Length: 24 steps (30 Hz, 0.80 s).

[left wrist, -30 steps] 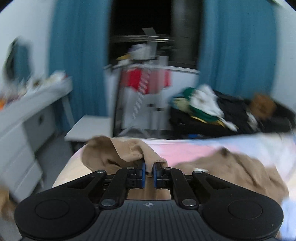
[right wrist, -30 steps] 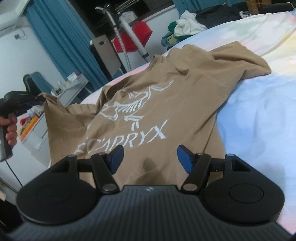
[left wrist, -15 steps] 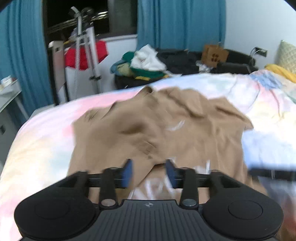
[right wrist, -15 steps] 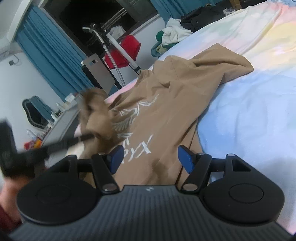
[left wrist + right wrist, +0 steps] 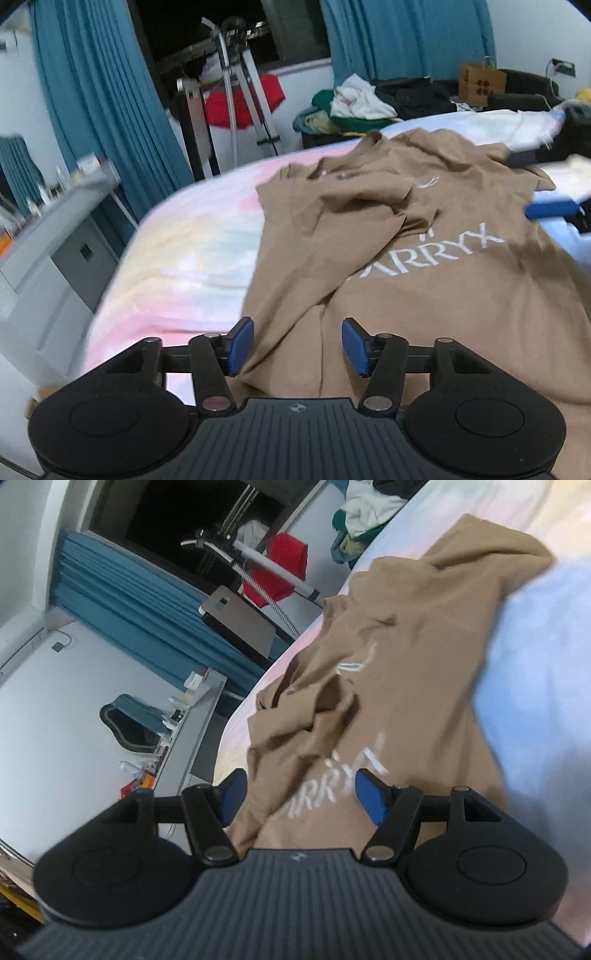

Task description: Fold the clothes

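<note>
A tan T-shirt with white lettering lies spread on the pastel bed sheet, its left sleeve folded over onto the chest. My left gripper is open and empty, just above the shirt's near left edge. My right gripper is open and empty, tilted, over the shirt near the lettering. The right gripper's blue fingertips show blurred at the right edge of the left wrist view.
A grey dresser stands left of the bed. A garment steamer stand with a red cloth and a pile of clothes are beyond the bed's far edge. Blue curtains hang behind.
My left gripper let go of the shirt's sleeve, which now lies folded over the chest, and opened and drew back to the near edge. My right gripper tilted and moved closer over the lettering.
</note>
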Motion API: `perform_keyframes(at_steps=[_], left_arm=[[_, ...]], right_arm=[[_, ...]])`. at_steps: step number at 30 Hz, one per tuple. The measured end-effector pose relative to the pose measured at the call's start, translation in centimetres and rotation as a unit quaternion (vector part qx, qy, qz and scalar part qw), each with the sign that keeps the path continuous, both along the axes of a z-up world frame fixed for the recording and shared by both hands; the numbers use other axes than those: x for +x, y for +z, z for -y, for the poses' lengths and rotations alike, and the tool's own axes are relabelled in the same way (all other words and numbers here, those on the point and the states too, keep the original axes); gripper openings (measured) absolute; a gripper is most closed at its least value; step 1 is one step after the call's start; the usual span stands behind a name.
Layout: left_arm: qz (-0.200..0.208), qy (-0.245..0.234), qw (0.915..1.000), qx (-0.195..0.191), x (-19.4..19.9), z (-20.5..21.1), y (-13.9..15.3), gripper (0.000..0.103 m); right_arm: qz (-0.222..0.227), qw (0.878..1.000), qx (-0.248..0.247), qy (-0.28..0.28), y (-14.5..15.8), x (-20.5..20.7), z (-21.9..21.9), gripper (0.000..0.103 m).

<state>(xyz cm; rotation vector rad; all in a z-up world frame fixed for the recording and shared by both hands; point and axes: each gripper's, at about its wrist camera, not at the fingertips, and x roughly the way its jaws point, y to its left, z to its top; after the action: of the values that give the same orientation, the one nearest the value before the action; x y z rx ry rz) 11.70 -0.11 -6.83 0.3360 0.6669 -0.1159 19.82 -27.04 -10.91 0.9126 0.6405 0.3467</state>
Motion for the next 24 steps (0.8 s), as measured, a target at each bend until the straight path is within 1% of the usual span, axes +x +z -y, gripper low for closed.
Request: perform_keyframes(at_steps=[1, 3, 5, 7, 10, 11, 12, 14, 15, 16, 17, 19, 20, 22, 24], left_arm=[[-0.004, 0.0, 1.0, -0.004, 0.3, -0.4, -0.2, 0.054], [0.004, -0.014, 0.9997, 0.017, 1.3, -0.4, -0.9, 0.053], [0.012, -0.022, 0.9996, 0.012, 2.2, -1.0, -1.2, 0.053], [0.02, -0.03, 0.9993, 0.005, 3.1, -1.6, -1.5, 0.052], [0.004, -0.02, 0.9995, -0.025, 4.6, -2.9, -2.3, 0.043], [-0.002, -0.023, 0.999, -0.039, 4.9, -3.3, -2.4, 0.036], [-0.009, -0.026, 0.9982, -0.054, 5.2, -3.6, -2.5, 0.026], [-0.024, -0.029, 0.9951, -0.091, 5.8, -4.3, -2.5, 0.011], [-0.033, -0.027, 0.9928, -0.112, 6.1, -4.7, -2.4, 0.01], [-0.034, -0.022, 0.9905, -0.131, 6.3, -5.3, -2.2, 0.009], [-0.035, -0.016, 0.9878, -0.151, 6.5, -5.9, -2.0, 0.006], [-0.031, -0.007, 0.9816, -0.188, 6.7, -7.1, -1.3, 0.005], [-0.033, -0.002, 0.9768, -0.212, 6.6, -7.9, -0.9, 0.005], [-0.031, 0.008, 0.9666, -0.254, 6.4, -9.3, 0.0, 0.005], [-0.013, 0.019, 0.9642, -0.264, 5.8, -10.2, 0.9, 0.004]], right_arm=[[-0.006, 1.0, 0.0, 0.003, 0.2, 1.3, -0.5, 0.068], [-0.018, 1.0, 0.003, -0.001, 0.2, 4.7, -1.6, 0.068], [-0.038, 0.999, 0.011, -0.019, -0.1, 8.2, -2.7, 0.068], [-0.067, 0.997, 0.01, -0.036, -1.1, 11.2, -3.8, 0.068], [-0.088, 0.995, -0.022, -0.047, -2.3, 14.9, -5.4, 0.068], [-0.095, 0.994, -0.033, -0.051, -2.7, 16.2, -6.0, 0.067], [-0.103, 0.992, -0.045, -0.057, -3.0, 16.9, -6.4, 0.065], [-0.116, 0.988, -0.063, -0.074, -3.3, 18.0, -7.0, 0.035], [-0.119, 0.987, -0.069, -0.082, -3.2, 18.3, -7.2, 0.026], [-0.102, 0.988, -0.078, -0.084, -2.3, 18.6, -7.5, 0.012], [-0.081, 0.989, -0.086, -0.084, -1.1, 18.9, -7.8, 0.009], [-0.038, 0.99, -0.104, -0.085, 1.1, 19.4, -8.5, 0.003], [-0.017, 0.99, -0.112, -0.085, 2.3, 19.7, -8.8, 0.003], [0.071, 0.989, -0.102, -0.074, 5.4, 18.6, -9.1, 0.003], [0.159, 0.981, -0.095, -0.055, 8.4, 17.0, -9.3, 0.003]])
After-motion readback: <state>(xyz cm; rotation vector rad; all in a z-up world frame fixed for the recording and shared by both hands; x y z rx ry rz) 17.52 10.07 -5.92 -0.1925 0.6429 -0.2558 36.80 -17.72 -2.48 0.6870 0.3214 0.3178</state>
